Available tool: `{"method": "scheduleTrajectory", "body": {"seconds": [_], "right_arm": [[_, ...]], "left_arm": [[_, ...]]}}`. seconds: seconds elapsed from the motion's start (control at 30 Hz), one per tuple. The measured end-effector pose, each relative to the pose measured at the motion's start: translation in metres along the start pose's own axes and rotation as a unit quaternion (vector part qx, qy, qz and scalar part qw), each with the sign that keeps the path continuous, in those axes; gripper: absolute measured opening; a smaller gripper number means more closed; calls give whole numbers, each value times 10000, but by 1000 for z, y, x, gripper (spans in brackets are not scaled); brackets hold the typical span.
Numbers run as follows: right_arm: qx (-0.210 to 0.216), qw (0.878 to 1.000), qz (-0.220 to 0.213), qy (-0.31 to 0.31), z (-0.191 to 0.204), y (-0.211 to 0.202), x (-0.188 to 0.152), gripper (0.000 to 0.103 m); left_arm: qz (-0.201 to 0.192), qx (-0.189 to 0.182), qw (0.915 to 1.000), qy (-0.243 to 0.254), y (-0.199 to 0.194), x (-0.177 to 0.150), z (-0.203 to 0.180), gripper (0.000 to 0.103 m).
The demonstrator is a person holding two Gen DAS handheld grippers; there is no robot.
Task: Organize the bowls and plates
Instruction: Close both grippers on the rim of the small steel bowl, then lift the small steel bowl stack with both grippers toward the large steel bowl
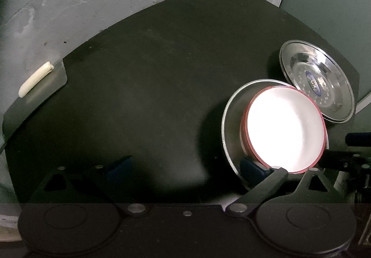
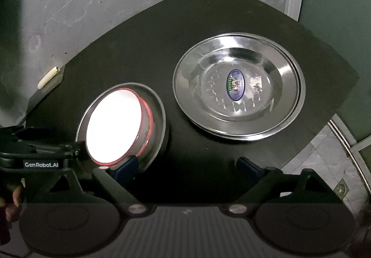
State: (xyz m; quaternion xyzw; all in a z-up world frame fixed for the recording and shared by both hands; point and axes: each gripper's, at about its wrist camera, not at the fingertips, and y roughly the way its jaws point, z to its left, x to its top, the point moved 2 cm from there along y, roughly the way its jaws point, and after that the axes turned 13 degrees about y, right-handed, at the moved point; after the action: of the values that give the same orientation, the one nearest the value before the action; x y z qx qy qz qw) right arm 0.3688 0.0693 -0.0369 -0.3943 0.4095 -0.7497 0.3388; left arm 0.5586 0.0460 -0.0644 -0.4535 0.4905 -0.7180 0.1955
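Left wrist view first: the left claw [image 1: 185, 166] is seen spread wide, nothing pinched between its blue pads. One pad [image 1: 251, 168] is parked right at the near rim of a steel bowl [image 1: 228, 123], and a white bowl with a red rim [image 1: 286, 130] is nested inside that steel one. Just behind them a stack of steel plates [image 1: 317, 81] is seen, its edge apparently overlapped by the white bowl's rim from this angle, so whether they actually touch can't be told. All of it is sat on a dark desk [image 1: 143, 77], with a small pale thing [image 1: 34, 79] lying off the far left corner, on the floor.

Right wrist view: the right claw [image 2: 186, 168] is also held spread, empty. Here the nested bowls [image 2: 116, 125] are shown tilted, the white one leaning inside the steel one, with the right claw's left pad [image 2: 126, 166] just at their near edge. The plates [image 2: 238, 86] are seen clearly apart from the bowls here.

What could go wrong, probably: the white bowl looks loosely seated, so if the steel rim gets nudged by either pad, the pair could be tipped or slid into the plates. Polished steel could also be lost from a shallow pinch.
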Motion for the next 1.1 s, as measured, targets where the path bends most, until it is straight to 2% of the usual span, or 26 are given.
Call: {"method": "scheduleTrajectory", "body": {"seconds": [0.33,0.4,0.47,0.53,0.67,0.77,0.87,1.1], "right_arm": [[83,9999,44,42,1,3,2,84],[141,9999,57,36,3,3,2,80],[222,9997,70,25,3,3,2,71],[312,9995,92,-3,5,4,1,63],[401,9991,112,-119,11,4,1,49],[470,9987,144,-163,14,6,0,42],[539,9982,174,-191,16,7,0,36],[705,9969,328,-144,19,15,-2,34]], "left_arm": [[-4,-153,9999,-33,2,1,-2,84],[-21,-309,9995,-105,2,1,-2,73],[-76,-492,9987,-126,1,1,-4,55],[-120,-635,9979,-102,1,2,-8,43],[-145,-699,9974,42,0,4,-15,28],[-149,-789,9968,51,0,4,-17,20],[-153,-774,9969,61,-1,5,-17,20],[-177,-774,9968,23,0,5,-16,19]]}}
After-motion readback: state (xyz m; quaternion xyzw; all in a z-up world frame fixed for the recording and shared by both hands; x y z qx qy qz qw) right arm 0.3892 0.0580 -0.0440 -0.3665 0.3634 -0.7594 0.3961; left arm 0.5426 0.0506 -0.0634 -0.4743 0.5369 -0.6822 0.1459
